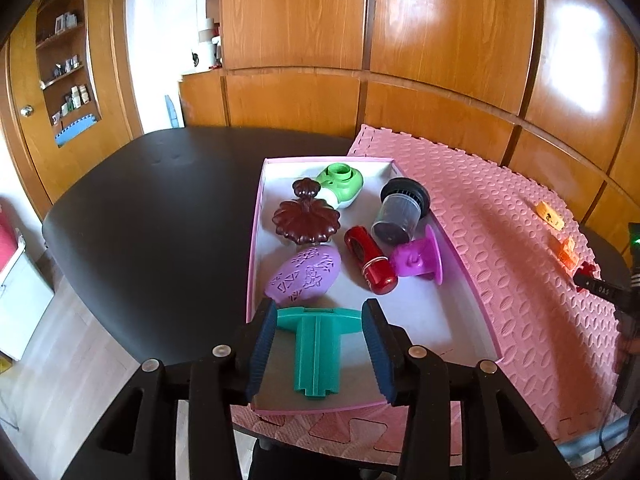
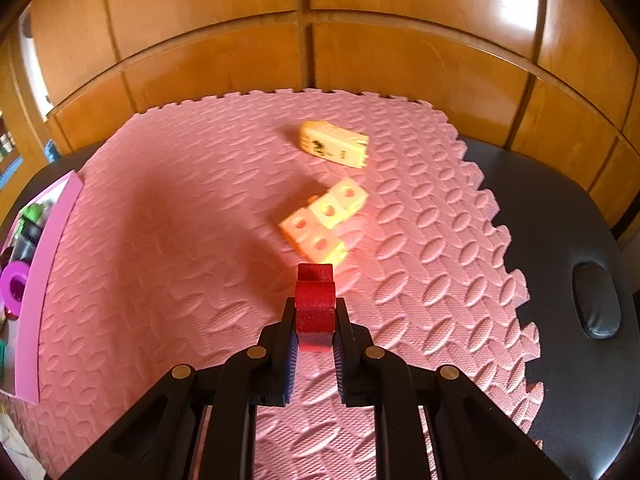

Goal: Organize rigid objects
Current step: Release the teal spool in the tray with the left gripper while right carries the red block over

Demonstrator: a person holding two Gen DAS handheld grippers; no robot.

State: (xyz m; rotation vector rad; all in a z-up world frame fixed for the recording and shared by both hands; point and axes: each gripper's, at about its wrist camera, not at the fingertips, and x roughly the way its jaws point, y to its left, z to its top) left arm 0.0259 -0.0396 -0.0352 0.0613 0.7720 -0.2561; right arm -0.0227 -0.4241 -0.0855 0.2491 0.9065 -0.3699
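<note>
The left gripper (image 1: 320,354) hangs over the near end of the pink-rimmed box (image 1: 256,240), its jaws parted on either side of a teal T-shaped plastic piece (image 1: 318,350) that lies on the box floor; the blue pads stand just clear of it. White floor lies bare to the right of that piece, up to the box's right wall. Farther in lie a purple patterned oval (image 1: 306,276), a red cylinder (image 1: 370,266) touching a magenta spool (image 1: 420,262), a brown shell-shaped piece (image 1: 306,220), a clear cup with a black lid (image 1: 400,212) and a green-and-white toy (image 1: 342,184) by the far wall.

The right gripper (image 2: 314,320) is clamped on a red block (image 2: 314,306) above the pink foam mat (image 2: 160,240). Beyond it sit a cluster of yellow holed cubes (image 2: 324,220), then a yellow rectangular toy (image 2: 334,144). The mat's left half lies open up to the box; its jagged right edge meets the black tabletop (image 2: 568,220).
</note>
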